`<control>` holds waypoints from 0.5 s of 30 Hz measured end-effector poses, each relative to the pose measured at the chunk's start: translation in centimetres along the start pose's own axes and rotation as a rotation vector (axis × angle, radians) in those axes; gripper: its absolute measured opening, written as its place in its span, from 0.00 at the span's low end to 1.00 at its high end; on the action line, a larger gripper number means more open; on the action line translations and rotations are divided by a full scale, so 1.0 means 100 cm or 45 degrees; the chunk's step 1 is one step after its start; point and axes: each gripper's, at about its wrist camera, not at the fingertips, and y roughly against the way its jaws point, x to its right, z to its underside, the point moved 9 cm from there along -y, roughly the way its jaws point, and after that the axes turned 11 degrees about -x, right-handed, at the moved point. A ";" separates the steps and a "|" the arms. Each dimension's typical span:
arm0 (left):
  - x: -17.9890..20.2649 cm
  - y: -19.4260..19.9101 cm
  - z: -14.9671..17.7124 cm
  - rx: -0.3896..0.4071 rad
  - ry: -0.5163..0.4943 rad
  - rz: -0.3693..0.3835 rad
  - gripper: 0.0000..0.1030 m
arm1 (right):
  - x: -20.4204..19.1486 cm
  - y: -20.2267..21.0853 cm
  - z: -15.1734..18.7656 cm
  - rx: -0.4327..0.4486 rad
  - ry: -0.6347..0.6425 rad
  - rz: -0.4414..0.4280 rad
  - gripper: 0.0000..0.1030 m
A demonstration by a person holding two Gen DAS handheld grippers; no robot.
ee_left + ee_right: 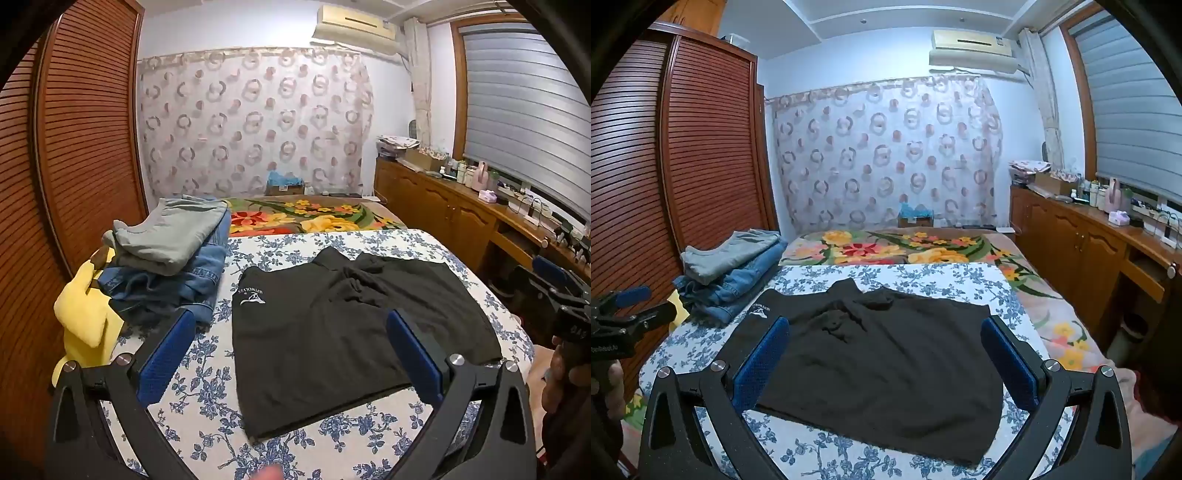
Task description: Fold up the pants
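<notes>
Right wrist: black pants lie on floral bedsheet.

left gripper | black frame | blue textured fingers | silver screws | right gripper identical

1. One pair of black pants lies on the bed.
2. Two folded garments are stacked at far left: one grey, one pair of blue jeans.
3. One yellow cloth sits beside them.
4. Two grippers: left gripper, right gripper, each with two blue pads.
5. One air conditioner hangs on the far wall.
</notes>
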 end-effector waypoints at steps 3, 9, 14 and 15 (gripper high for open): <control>0.000 0.000 0.000 0.007 -0.008 -0.008 1.00 | 0.002 -0.001 0.000 0.007 -0.001 0.004 1.00; 0.002 -0.002 0.000 0.010 -0.005 -0.008 1.00 | -0.004 0.004 -0.002 0.009 0.018 0.006 1.00; 0.000 0.000 -0.001 0.018 0.001 -0.003 1.00 | -0.004 0.001 0.000 0.006 0.025 0.009 1.00; 0.001 0.000 -0.001 0.019 0.000 -0.004 1.00 | -0.002 0.001 0.000 0.007 0.027 0.006 1.00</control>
